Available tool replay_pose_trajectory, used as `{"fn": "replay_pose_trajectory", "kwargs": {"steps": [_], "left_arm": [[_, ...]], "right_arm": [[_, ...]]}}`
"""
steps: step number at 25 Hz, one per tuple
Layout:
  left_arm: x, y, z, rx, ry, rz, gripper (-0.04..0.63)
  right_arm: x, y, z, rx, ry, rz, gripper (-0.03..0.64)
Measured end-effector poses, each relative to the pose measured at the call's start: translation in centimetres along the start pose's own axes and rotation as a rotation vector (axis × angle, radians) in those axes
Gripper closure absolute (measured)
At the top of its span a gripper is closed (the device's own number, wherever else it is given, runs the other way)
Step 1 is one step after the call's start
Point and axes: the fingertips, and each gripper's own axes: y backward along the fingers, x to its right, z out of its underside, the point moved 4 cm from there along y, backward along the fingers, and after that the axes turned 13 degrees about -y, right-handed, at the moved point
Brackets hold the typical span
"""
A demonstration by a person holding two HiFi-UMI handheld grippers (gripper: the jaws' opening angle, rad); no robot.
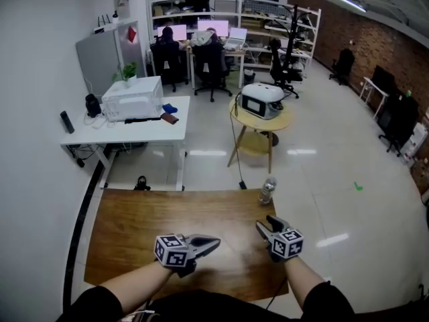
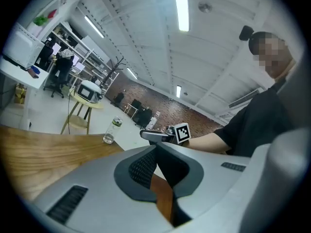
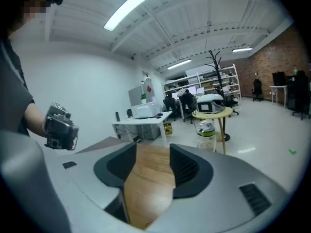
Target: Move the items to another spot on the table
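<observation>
A clear plastic bottle (image 1: 267, 190) with a green label stands upright at the far right edge of the wooden table (image 1: 141, 227). It also shows in the left gripper view as the bottle (image 2: 111, 130) and in the right gripper view as the bottle (image 3: 206, 132). My left gripper (image 1: 217, 242) hovers over the near middle of the table, pointing right, its jaws together with nothing held. My right gripper (image 1: 263, 223) is near the front right, pointing toward the bottle but well short of it. Its jaws stand apart and only bare wood shows between them.
Beyond the table stand a white desk (image 1: 134, 129) with a white appliance (image 1: 132, 98) and a round wooden side table (image 1: 258, 121) carrying a white device. Office chairs, shelves and people seated at monitors fill the back. A cable runs along the floor (image 1: 236, 159).
</observation>
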Motion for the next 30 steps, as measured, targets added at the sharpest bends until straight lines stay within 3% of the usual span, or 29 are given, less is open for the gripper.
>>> {"fn": "replay_pose_trajectory", "kwargs": {"steps": [6, 12, 16, 20, 26, 30], "left_arm": [[-5.4, -7.1, 0.3, -0.052, -0.018, 0.022, 0.603], [-9.1, -10.4, 1.5, -0.086, 0.028, 0.004, 0.603], [-10.0, -11.6, 2.9, -0.12, 0.012, 0.002, 0.603], [-11.8, -13.2, 2.3, -0.106, -0.006, -0.051, 0.603], [-13.4, -15.8, 0.3, -0.135, -0.249, -0.255, 0.603], [-13.5, -16.2, 1.2, -0.149, -0.246, -0.271, 0.603]], "right_arm": [[9.7, -7.2, -1.5, -0.064, -0.056, 0.156, 0.26], [15.2, -12.4, -2.7, -0.113, -0.026, 0.292, 0.236], [17.6, -14.5, -3.0, -0.128, -0.018, 0.305, 0.236], [18.3, -15.7, -2.8, -0.132, 0.02, 0.296, 0.236], [18.5, -16.3, -2.3, -0.137, 0.056, 0.275, 0.236], [18.9, -16.5, -2.3, -0.14, 0.069, 0.263, 0.264]]}}
